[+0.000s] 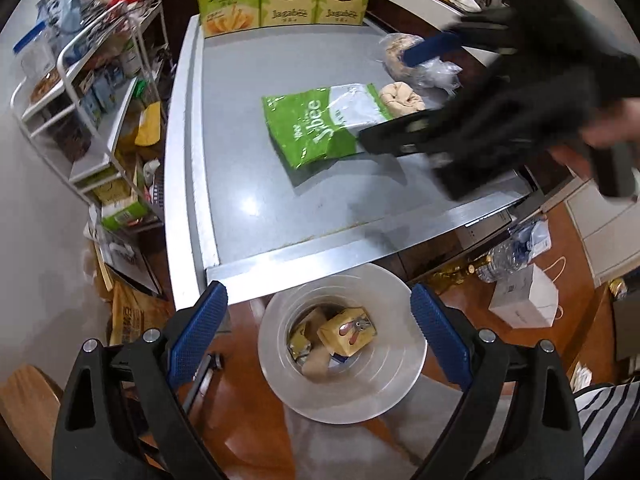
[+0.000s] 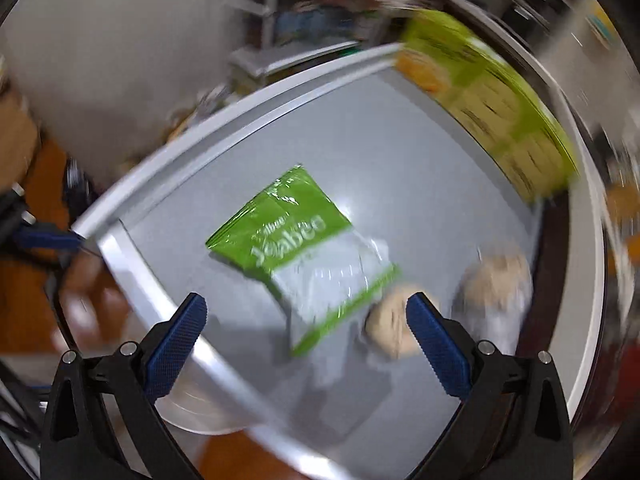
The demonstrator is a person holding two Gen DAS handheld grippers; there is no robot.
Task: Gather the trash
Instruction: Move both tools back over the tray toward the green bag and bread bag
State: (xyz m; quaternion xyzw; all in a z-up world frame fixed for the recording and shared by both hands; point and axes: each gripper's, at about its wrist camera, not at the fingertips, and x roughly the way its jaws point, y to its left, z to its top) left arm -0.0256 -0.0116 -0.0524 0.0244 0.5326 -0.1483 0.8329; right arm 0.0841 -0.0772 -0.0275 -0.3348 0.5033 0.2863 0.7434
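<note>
A green and white snack bag [image 1: 326, 124] is seen lying flat on the grey table [image 1: 248, 184], near its middle, with a crumpled beige wad [image 1: 401, 99] touching its white end and a clear plastic wrapper [image 1: 430, 70] just beyond that. In the right wrist view the same snack bag [image 2: 304, 248] is shown ahead of the right gripper [image 2: 306, 334], whose blue-padded fingers [image 2: 438, 350] are spread wide with nothing between them; the view is blurred. From the left wrist camera the right gripper [image 1: 404, 96] is seen above the table, just beside the bag's white end, and contact cannot be told.

The left gripper [image 1: 318, 332] is held off the table's near edge, its fingers [image 1: 196, 332] spread wide and empty. Directly below it a round white bin [image 1: 344, 392] is seen on the floor, with yellow wrappers [image 1: 347, 331] already inside. Three green snack boxes [image 1: 284, 2] are stood upright in a row along the table's far edge. A white wire rack [image 1: 92, 92] crowded with packages is placed beside the table.
</note>
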